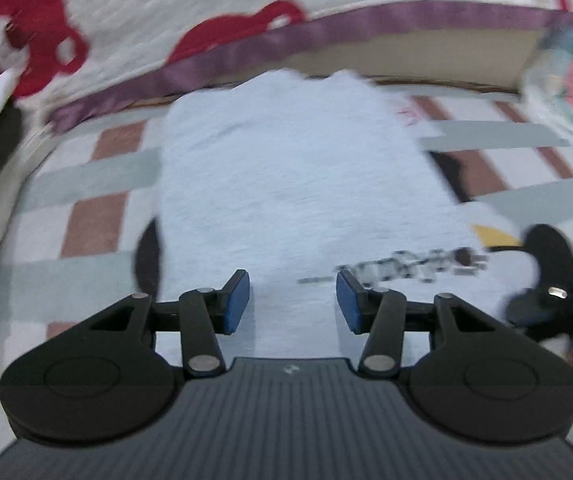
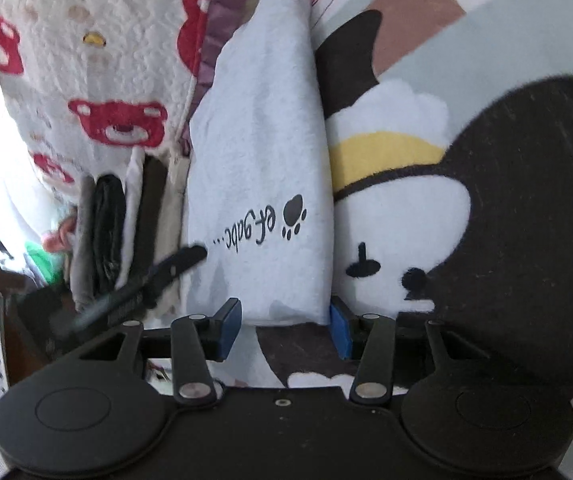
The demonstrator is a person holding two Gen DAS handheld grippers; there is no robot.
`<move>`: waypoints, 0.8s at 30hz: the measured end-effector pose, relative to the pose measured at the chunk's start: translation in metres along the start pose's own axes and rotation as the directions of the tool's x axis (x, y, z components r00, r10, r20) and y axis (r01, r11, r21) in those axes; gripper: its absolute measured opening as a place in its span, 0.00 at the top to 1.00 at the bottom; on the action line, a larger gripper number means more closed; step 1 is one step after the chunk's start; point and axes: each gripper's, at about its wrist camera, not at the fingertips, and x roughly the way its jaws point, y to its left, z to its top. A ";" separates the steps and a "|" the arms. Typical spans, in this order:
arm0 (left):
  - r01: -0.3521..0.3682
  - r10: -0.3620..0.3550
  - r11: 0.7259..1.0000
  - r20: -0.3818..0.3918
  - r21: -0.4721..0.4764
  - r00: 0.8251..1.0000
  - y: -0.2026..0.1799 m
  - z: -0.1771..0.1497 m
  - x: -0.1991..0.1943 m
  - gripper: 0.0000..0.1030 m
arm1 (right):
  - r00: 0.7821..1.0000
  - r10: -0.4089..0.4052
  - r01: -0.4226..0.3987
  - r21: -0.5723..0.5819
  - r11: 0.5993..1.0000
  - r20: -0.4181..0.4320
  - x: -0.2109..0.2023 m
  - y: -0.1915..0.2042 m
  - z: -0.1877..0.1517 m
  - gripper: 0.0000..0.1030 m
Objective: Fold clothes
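From left: left gripper (image 1: 293,300), jaws apart and empty above the pale blue garment (image 1: 294,184), already folded into a narrow strip on the penguin-print rug (image 1: 98,208). Right gripper (image 2: 284,326), jaws apart, pads flanking the strip's near end without pressing. Judged: crosswise folds remain. No container visible.

Folded garment (image 2: 262,152) pale blue, black paw print and script. Rug (image 1: 98,208) striped pink, grey-green, white; black-white-yellow penguin motif (image 2: 398,184). Blanket (image 2: 86,80) cream, red bear faces, purple trim (image 1: 366,20). Gripper pads (image 1: 238,300) blue.
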 end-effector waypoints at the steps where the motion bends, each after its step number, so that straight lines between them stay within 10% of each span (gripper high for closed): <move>1: 0.038 -0.038 0.999 0.014 -0.017 0.999 0.000 0.001 -0.003 0.52 | 1.000 0.007 -0.007 0.036 0.999 0.005 0.002 -0.001 0.001 0.49; 4: 0.147 -0.144 0.989 0.067 -0.033 0.987 -0.003 0.001 -0.012 0.51 | 0.999 0.040 -0.044 0.144 0.989 0.032 0.006 -0.004 0.005 0.48; 6: 0.204 -0.201 0.979 0.099 -0.025 0.975 -0.006 0.001 -0.017 0.47 | 0.995 0.087 -0.094 0.177 0.980 0.047 0.008 -0.004 0.011 0.87; 13: 0.342 -0.351 0.929 0.044 0.144 0.935 -0.043 0.002 -0.013 0.38 | 0.990 0.138 -0.138 -0.006 0.990 0.039 -0.003 0.033 0.030 0.90; 21: 0.063 -0.062 0.926 -0.015 0.373 0.998 -0.080 -0.009 0.016 0.34 | 0.981 0.182 -0.177 -0.078 0.981 0.065 -0.018 0.050 0.040 0.90; 24: -0.059 0.076 0.898 -0.022 0.435 0.997 -0.079 -0.015 0.029 0.35 | 0.975 0.202 -0.195 -0.079 0.978 0.087 -0.020 0.051 0.043 0.90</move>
